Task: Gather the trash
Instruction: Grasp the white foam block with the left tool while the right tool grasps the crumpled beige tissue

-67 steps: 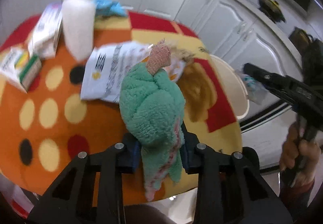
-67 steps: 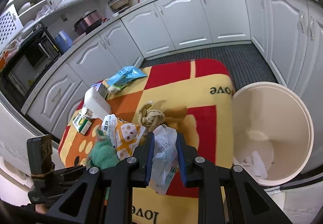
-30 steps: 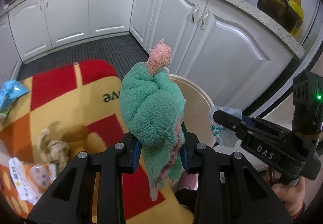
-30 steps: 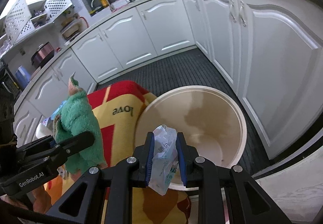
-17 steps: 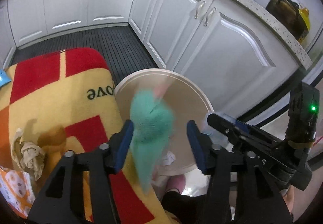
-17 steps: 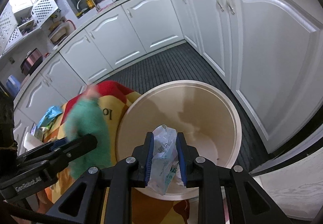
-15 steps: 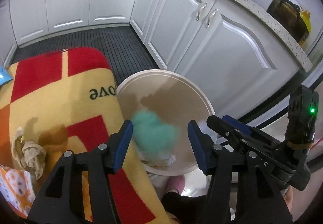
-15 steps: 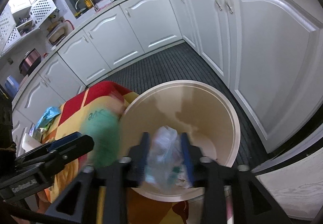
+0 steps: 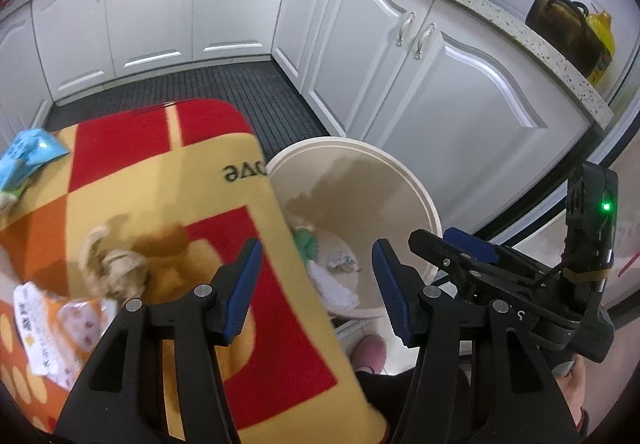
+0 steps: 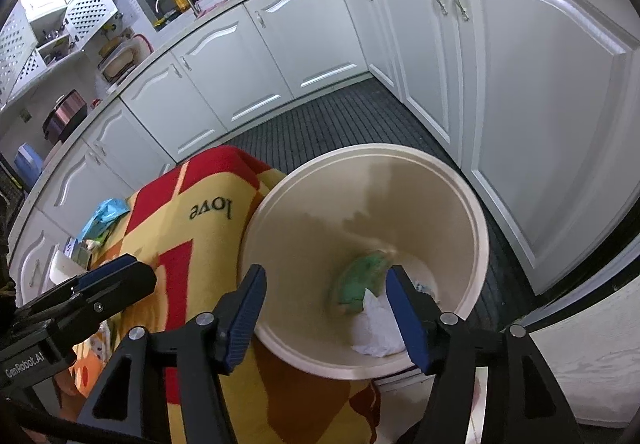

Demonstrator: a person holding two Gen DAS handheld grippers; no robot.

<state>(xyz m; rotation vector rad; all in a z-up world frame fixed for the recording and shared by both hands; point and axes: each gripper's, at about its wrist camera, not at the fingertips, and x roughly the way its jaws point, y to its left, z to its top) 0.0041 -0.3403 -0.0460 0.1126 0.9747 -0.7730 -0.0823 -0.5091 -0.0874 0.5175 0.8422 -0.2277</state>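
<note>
One cream bin [image 10: 476, 228] stands beside the desk [image 9: 132, 179]. Inside it lie one green cloth [image 10: 360, 278] and two pale crumpled pieces of trash. Two grippers hang above. The left gripper [image 9: 316, 284] is open and empty. The right gripper [image 10: 326, 314] is opening, nothing between its jaws. On the desk are one paper wad [image 9: 116, 268], one blue packet [image 9: 28, 155] and one orange wrapper [image 9: 60, 328].

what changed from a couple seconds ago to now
Both grippers swung from the table to above the cream bin and let go. The green fuzzy cloth dropped from the left gripper, the clear plastic wrapper from the right gripper, whose jaws are opening; both now lie in the bin. The crumpled brown paper stayed on the table.
</note>
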